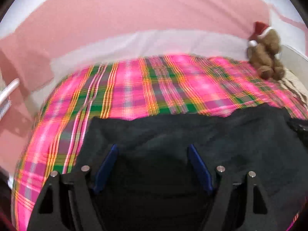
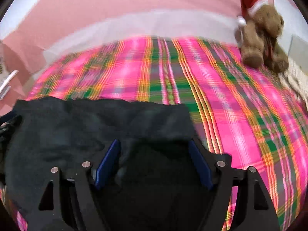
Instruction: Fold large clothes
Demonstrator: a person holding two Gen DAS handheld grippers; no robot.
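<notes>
A dark, nearly black garment (image 1: 192,134) lies spread on a pink plaid bedcover (image 1: 134,88). In the left wrist view my left gripper (image 1: 153,148) hovers over the garment near its left part, jaws wide apart, nothing between the blue pads (image 1: 107,165). In the right wrist view the same garment (image 2: 86,125) fills the lower left, its right edge close to my right gripper (image 2: 154,144). That gripper is open and empty too, with blue pads (image 2: 198,163) above the cloth. Both views are motion-blurred.
A brown teddy bear with a red Santa hat (image 1: 266,52) sits at the bed's far right corner, also in the right wrist view (image 2: 261,36). A pink wall (image 1: 144,9) runs behind the bed. A cream fringed cloth (image 2: 294,77) lies at the right edge.
</notes>
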